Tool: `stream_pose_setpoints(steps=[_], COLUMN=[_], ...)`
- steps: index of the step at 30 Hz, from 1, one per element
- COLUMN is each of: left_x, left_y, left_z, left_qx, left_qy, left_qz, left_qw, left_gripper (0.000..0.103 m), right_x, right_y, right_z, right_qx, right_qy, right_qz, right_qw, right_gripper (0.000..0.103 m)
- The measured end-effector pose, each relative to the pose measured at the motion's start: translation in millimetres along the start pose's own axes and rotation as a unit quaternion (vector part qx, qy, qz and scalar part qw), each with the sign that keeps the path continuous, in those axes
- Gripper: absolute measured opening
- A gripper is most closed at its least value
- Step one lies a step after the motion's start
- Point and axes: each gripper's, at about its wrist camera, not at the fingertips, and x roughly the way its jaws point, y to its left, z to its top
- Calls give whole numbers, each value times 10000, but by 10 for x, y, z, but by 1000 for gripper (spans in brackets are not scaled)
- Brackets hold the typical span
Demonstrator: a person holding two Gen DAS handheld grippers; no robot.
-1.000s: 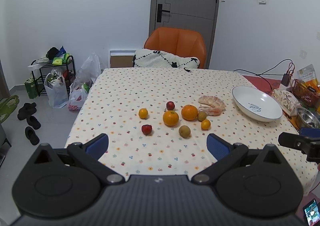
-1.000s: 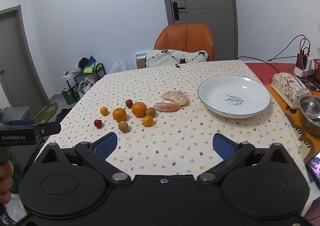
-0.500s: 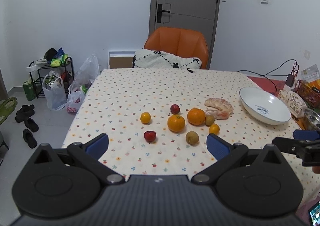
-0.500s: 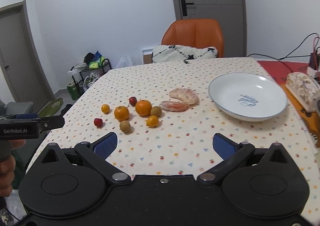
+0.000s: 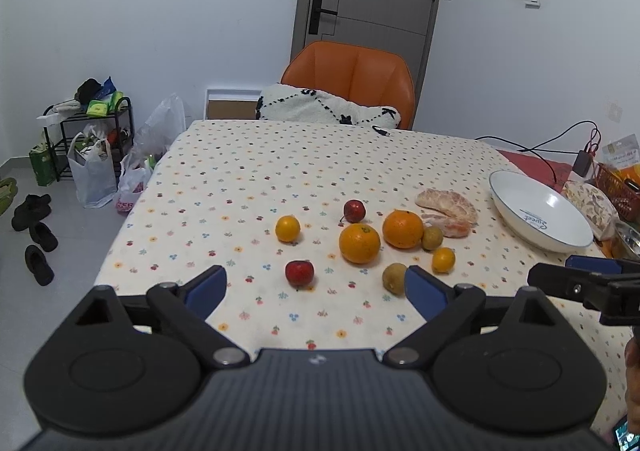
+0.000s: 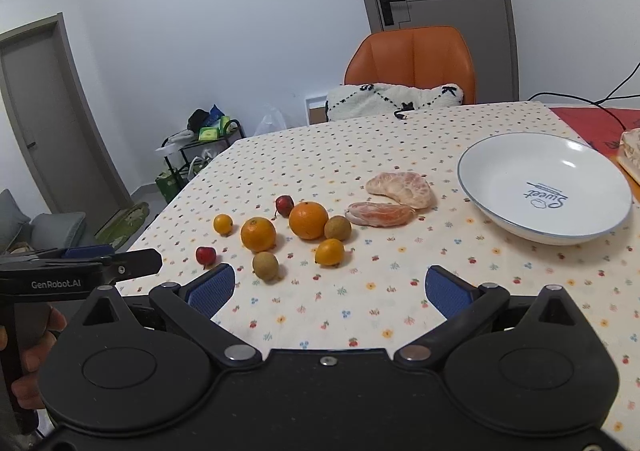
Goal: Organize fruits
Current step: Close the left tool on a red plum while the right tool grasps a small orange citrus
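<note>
Several fruits lie loose on the dotted tablecloth: two oranges (image 5: 359, 243) (image 6: 308, 220), small red fruits (image 5: 299, 273), small yellow ones (image 5: 287, 228), brownish round ones (image 5: 394, 278) and peeled citrus segments (image 5: 448, 207) (image 6: 400, 189). To their right stands a white plate (image 5: 540, 211) (image 6: 544, 187) with nothing in it. My left gripper (image 5: 316, 291) hovers just short of the nearest red fruit. Its jaws are closing a little and nothing is between the pads. My right gripper (image 6: 328, 289) is open above the cloth, in front of the fruit cluster, holding nothing.
An orange chair (image 5: 352, 83) with a white cushion (image 5: 320, 111) stands at the table's far end. Cables, a red basket (image 5: 616, 191) and a steel bowl crowd the right side. On the floor to the left are a rack (image 5: 92, 131), bags and shoes.
Both grippers have come forward and lower, so the fruits look nearer and larger. The left gripper's pads stand slightly closer together than before.
</note>
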Motion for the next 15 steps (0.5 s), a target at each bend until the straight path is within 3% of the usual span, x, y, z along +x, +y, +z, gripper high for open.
stream_pose_setpoints(steps=[4, 6, 15], left_x=[128, 198, 459], left_y=[39, 79, 247], left_z=[21, 22, 5], left_qx=[-56, -160, -428], left_qy=[29, 68, 243], left_qz=[-13, -55, 21], left_qw=[10000, 9998, 9988], left_gripper=[83, 71, 57], right_x=[124, 191, 488], right_y=[31, 31, -21], right_z=[20, 34, 114], right_qx=[-92, -98, -3], right_qy=[-34, -33, 14], right_qz=[-76, -78, 160], right_qw=[9999, 9999, 9999], right_gripper=[102, 99, 87])
